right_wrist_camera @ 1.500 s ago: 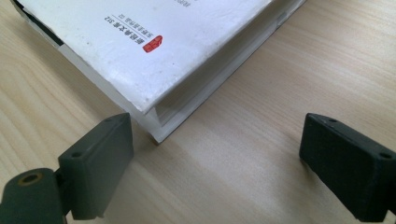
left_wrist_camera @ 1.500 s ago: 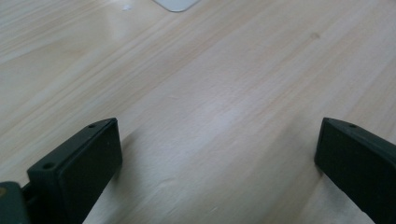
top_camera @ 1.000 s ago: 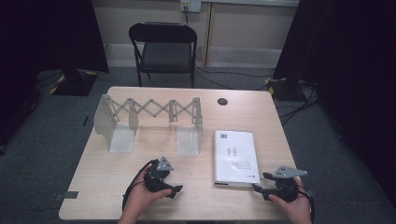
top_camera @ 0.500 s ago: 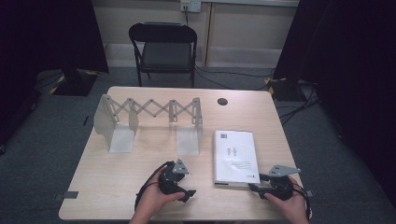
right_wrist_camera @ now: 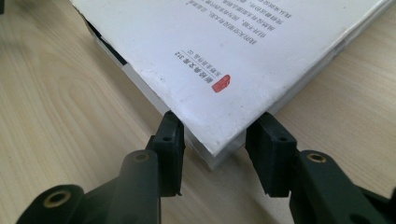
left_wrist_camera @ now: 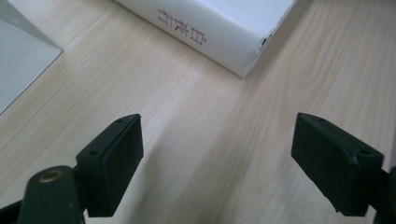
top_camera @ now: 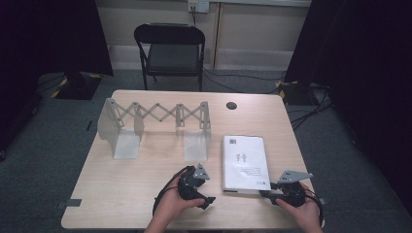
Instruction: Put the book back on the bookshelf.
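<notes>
While our right gripper point(right_wrist_camera: 212, 140) has just been closing its jaws, a near corner of the book point(top_camera: 245, 161) now sits between them, the pads at its two edges, though we cannot tell if they press yet. The book lies flat on the table point(top_camera: 145, 194), right of the rack point(top_camera: 155, 124). Our left gripper point(left_wrist_camera: 217, 161), jaws spread and empty, has slid toward the book's other near corner, so we judge a two-handed lift is close.

A grey folding rack point(top_camera: 154, 127) stands before a black chair point(top_camera: 171, 51).
</notes>
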Motion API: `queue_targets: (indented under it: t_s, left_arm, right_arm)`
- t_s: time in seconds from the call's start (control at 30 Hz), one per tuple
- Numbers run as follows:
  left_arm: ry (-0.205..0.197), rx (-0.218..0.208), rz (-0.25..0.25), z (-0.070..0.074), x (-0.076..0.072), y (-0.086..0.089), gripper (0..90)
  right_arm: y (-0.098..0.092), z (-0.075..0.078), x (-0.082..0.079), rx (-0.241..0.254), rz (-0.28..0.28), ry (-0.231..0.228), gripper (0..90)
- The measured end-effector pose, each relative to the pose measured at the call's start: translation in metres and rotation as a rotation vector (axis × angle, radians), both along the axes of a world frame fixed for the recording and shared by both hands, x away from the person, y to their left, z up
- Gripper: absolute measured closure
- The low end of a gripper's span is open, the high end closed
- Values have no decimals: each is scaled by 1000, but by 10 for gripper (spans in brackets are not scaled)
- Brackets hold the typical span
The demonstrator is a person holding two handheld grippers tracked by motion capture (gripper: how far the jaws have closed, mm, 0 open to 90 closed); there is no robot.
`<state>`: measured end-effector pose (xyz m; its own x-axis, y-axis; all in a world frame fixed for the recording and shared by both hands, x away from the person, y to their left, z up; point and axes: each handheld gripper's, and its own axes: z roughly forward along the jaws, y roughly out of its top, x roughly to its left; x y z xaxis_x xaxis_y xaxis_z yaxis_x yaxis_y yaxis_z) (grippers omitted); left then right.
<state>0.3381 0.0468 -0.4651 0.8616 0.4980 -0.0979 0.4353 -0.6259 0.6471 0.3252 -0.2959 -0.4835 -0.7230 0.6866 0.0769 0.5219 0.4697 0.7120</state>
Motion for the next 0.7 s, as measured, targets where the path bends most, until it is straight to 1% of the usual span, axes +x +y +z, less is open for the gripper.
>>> queue_targets:
  t_s: [0.07, 0.1, 0.13, 0.23, 0.33, 0.4, 0.53, 0.6, 0.63, 0.7]
  left_arm:
    - [-6, 4, -6, 2, 1, -2, 164]
    - [-10, -7, -2, 2, 1, -3, 161]
    - [-13, -7, 0, 3, 2, -4, 161]
    - [-20, 8, -9, 6, 3, -7, 161]
    - [-25, 3, -14, 8, 4, -10, 161]
    - [-36, 11, -24, 11, 6, -13, 160]
    - [-28, -10, -44, 13, 8, -21, 161]
    - [-33, 8, -49, 14, 10, -26, 161]
    - [-33, 9, -50, 14, 10, -27, 161]
    - [-32, 8, -65, 15, 11, -32, 161]
  right_arm:
    - [-1, 2, 0, 18, -2, -3, 601]
    - [-1, 3, 0, 26, 0, -3, 601]
    - [-1, 5, 0, 33, -3, -5, 602]
    - [-1, 6, 0, 29, -2, -5, 601]
    - [-1, 7, 0, 42, -4, -6, 603]
    - [-1, 9, 0, 45, -2, -13, 603]
    - [-1, 11, 0, 52, -1, -16, 606]
    - [-1, 12, -1, 63, -8, -23, 612]
    - [0, 15, -1, 66, -9, -32, 618]
    - [0, 15, -1, 69, -9, -31, 619]
